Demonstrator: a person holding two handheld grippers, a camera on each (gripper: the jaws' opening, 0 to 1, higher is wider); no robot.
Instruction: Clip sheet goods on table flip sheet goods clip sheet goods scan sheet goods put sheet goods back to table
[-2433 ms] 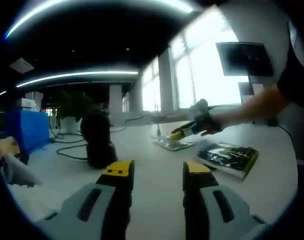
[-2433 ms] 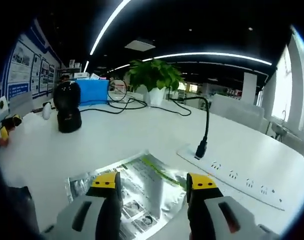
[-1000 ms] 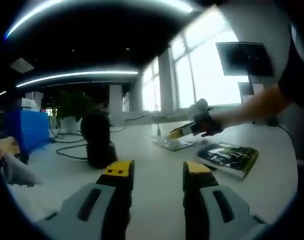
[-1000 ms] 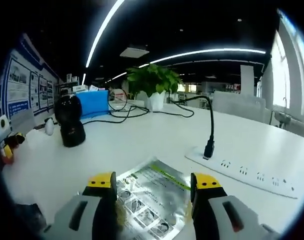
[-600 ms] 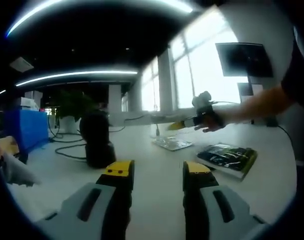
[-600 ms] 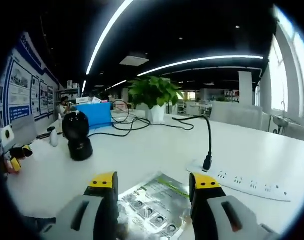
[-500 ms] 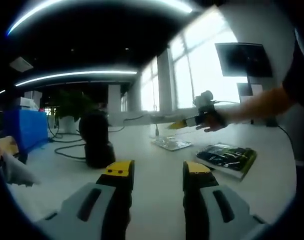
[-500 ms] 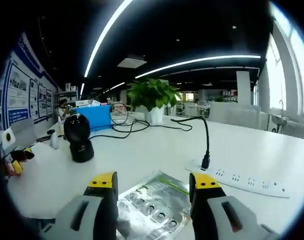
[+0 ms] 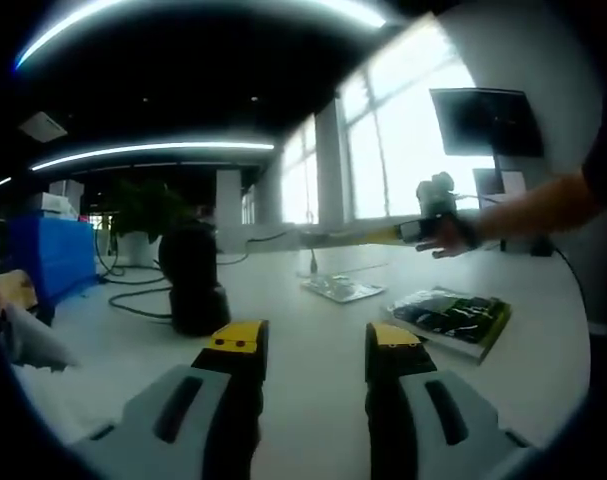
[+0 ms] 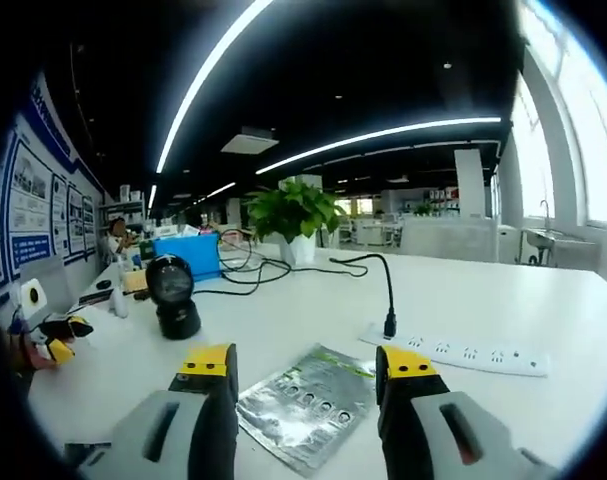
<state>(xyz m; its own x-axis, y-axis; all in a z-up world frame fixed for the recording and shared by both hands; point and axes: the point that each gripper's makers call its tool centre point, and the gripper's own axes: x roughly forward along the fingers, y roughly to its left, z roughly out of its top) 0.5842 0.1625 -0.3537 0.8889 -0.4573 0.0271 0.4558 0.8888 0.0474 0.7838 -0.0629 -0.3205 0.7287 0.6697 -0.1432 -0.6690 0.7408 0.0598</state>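
Silver sheet goods [image 10: 305,405] flat on table [image 10: 283,320], below right gripper [image 10: 308,365]; jaws wide, empty.

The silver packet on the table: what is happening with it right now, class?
A person holds a gripper in each hand. The silver sheet packet lies flat on the white table, ungripped. The right gripper hovers above it, jaws open. The left gripper waits open near the black scanner. A dark packet lies beside it.

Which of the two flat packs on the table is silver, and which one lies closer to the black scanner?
The silver sheet pack is the shiny foil one, farther back and nearer the black scanner. The other pack is dark with green print and lies nearer the table's edge.
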